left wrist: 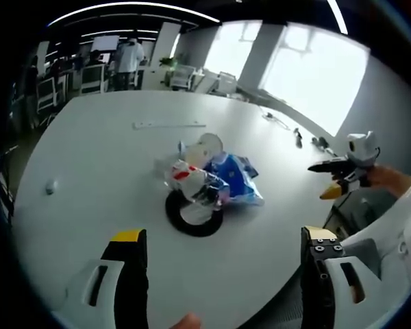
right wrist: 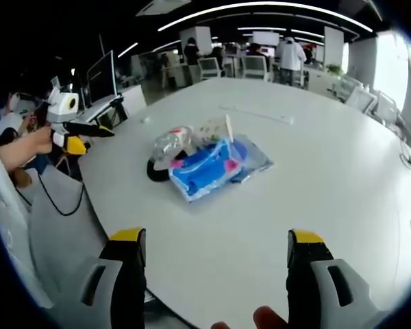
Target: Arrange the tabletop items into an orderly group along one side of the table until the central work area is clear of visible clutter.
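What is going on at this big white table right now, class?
A person holds a hand-held gripper in each hand above a large white table. Both the left hand-held gripper and the right hand-held gripper are open and hold nothing. A pile of clutter sits in the middle: a blue packet, a crumpled clear plastic bottle and a black ring, bunched together. A long white strip lies farther back. Nothing has been grasped yet, so the tidying looks yet to begin.

The bench [right wrist: 315, 178] is showing a smooth, matt white top. A blue packet [right wrist: 205, 168] is glinting like glossy plastic film, the crumpled clear wrapper [left wrist: 192, 179] is looking shiny, and the black ring [left wrist: 192, 221] is looking matt.
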A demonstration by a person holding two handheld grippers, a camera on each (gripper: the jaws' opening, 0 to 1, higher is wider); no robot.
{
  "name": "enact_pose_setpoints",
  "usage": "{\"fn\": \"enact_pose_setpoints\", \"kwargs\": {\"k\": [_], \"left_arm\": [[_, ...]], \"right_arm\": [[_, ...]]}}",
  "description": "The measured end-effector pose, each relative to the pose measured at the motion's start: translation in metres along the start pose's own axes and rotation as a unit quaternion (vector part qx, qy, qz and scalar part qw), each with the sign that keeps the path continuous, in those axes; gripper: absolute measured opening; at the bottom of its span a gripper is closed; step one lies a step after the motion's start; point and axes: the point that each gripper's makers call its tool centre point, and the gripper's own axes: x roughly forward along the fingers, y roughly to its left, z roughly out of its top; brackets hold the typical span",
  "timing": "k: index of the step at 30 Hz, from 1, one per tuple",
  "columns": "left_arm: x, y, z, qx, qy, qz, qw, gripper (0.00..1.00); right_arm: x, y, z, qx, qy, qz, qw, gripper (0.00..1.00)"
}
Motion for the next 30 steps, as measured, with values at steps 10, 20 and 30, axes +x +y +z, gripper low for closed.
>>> {"fn": "enact_pose_setpoints", "kwargs": {"k": [10, 20, 30], "left_arm": [[0.010, 0.001, 0.006, 0.006, 0.006, -0.005, 1.0000, 0.89], [0.019, -0.002, 0.011, 0.015, 0.013, -0.014, 0.9997, 0.89], [0.027, 0.000, 0.013, 0.019, 0.022, -0.018, 0.9994, 0.89]], "right_arm": [[0.003, 0.001, -0.001, 0.001, 0.004, 0.003, 1.0000, 0.83], [0.006, 0.001, -0.002, 0.002, 0.006, 0.004, 1.0000, 0.83], [0.009, 0.004, 0.000, -0.002, 0.009, 0.009, 0.9999, 0.83]]}}
